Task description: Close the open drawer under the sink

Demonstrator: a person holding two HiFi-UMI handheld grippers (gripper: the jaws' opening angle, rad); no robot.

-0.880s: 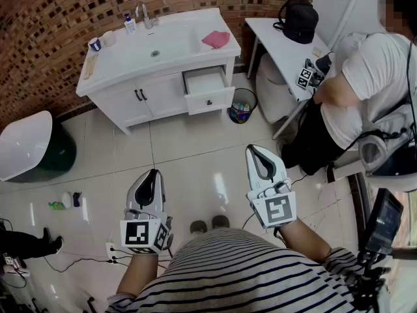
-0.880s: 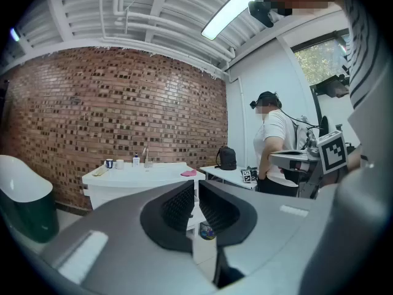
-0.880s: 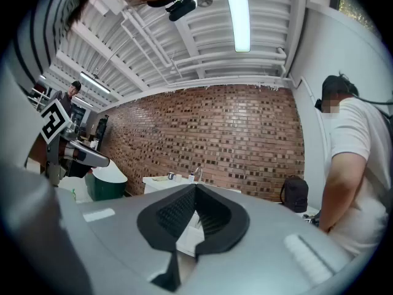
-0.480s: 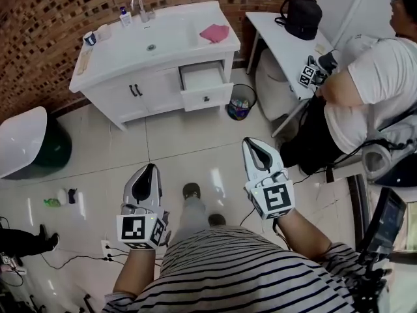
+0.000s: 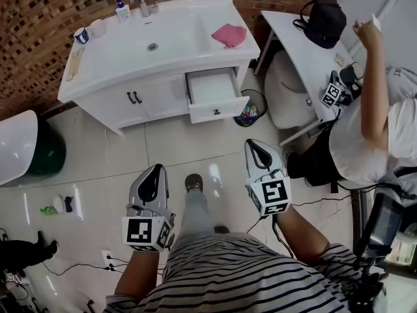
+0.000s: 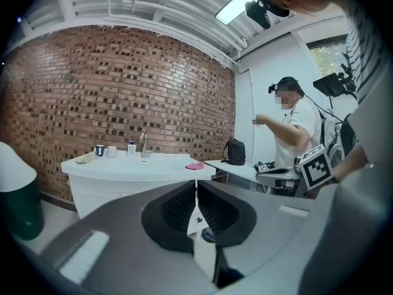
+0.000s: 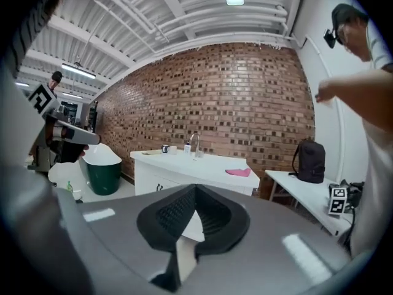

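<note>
Currently at the approach stage; the drawer is not yet touched. Far left: a dark green tub [image 5: 49, 156] with a white lid, well clear of the route. Next, the left gripper [image 5: 156, 169]: jaws pressed together, nothing between them, held over bare floor tiles [image 5: 182, 142]. Ahead, the white vanity [image 5: 130, 100] stands against the brick wall. Its right-hand drawer [image 5: 212, 90] is pulled out and looks empty, and its front panel with a small dark knob [image 5: 216, 112] faces the operator. The right gripper [image 5: 256, 145] likewise has its jaws together and empty, and it sits nearer the drawer's line.

Judgement: the right gripper suits the push. Keep the jaws closed, set the tips on the panel near the knob, and press straight toward the wall so the drawer runs true.

Room: open tile up to the drawer. A waste bin [image 5: 251, 111] sits just right of it, then a white side table [image 5: 303, 51] and another person [image 5: 365, 135]; keep the right elbow in.
</note>
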